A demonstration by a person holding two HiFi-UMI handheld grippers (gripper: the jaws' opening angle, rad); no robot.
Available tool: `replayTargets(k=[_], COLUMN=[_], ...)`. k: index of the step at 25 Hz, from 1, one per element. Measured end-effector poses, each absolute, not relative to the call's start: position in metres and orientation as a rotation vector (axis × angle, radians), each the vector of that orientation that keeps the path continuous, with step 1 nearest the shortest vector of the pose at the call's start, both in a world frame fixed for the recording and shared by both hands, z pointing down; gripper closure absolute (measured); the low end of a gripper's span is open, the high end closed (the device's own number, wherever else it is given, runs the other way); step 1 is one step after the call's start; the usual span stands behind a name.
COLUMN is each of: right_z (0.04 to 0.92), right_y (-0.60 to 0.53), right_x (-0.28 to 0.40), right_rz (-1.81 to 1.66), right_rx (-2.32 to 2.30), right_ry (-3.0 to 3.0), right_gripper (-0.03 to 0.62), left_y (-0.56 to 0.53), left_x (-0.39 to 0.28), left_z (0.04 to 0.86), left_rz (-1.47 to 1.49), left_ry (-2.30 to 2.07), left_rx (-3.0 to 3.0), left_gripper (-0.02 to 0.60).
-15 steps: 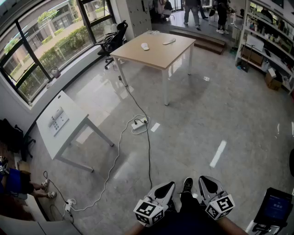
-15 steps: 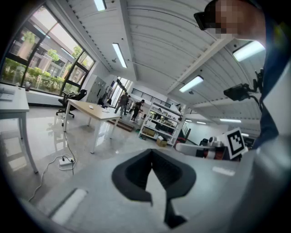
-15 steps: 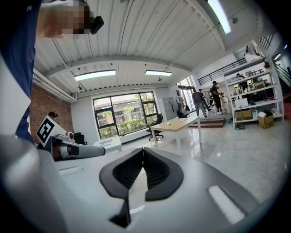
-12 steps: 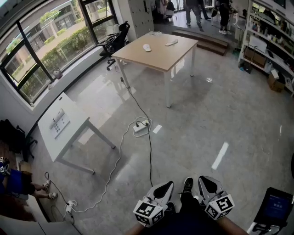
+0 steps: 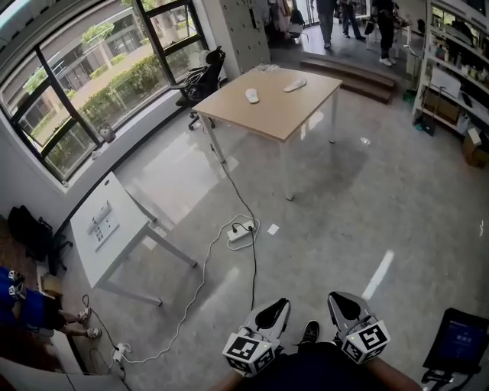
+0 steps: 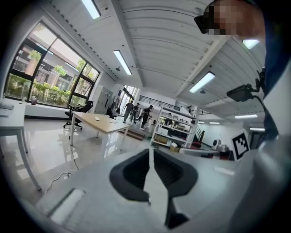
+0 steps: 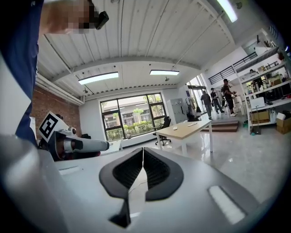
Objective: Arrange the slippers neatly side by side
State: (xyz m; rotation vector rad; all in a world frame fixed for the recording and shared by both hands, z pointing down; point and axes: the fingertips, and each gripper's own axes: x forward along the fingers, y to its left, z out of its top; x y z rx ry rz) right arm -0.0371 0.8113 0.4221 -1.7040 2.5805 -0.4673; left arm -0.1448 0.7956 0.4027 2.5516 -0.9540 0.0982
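Two pale slippers [image 5: 252,95] [image 5: 294,85] lie apart on the wooden table [image 5: 306,114] far ahead across the room; they are too small to make out in detail. My left gripper [image 5: 284,305] and right gripper [image 5: 334,298] are held low against my body at the bottom of the head view, both shut with nothing between their jaws. The left gripper view shows its jaws [image 6: 150,150] closed tip to tip, with the wooden table [image 6: 97,123] far off. In the right gripper view the jaws [image 7: 143,151] are likewise closed, and the table [image 7: 186,129] is distant.
A white low table [image 5: 107,225] stands at the left. A power strip [image 5: 243,231] with trailing cables lies on the floor between me and the wooden table. An office chair [image 5: 205,80] sits by the windows, shelving [image 5: 458,84] lines the right, and people [image 5: 336,15] stand at the back.
The view has shifted forward: the power strip and wooden table sit lower in the head view. Both grippers stay shut in the same place by my body.
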Motion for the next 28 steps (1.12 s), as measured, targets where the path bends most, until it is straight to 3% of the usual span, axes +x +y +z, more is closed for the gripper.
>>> replayTargets(k=[4,9,28], right_z=[0.422,0.422,0.436], right_y=[0.778,0.742,0.529], right_x=[-0.006,0.018,0.049], right_rz=[-0.457,-0.463,-0.495], right_rx=[-1.691,-1.68,-1.766], right_ry=[2.59,2.588,2.542], right_gripper=[0.576,0.517,0.543], left_y=[0.764,0.728,0.506], left_x=[-0.113,-0.091,-0.058], left_z=[0.403,0.405,0.427], left_rz=[0.094,0.102,0.106], left_ry=[-0.965,-0.987,-0.883], left_rx=[2.555,2.554,2.549], left_gripper=[0.531,0.52,0.54])
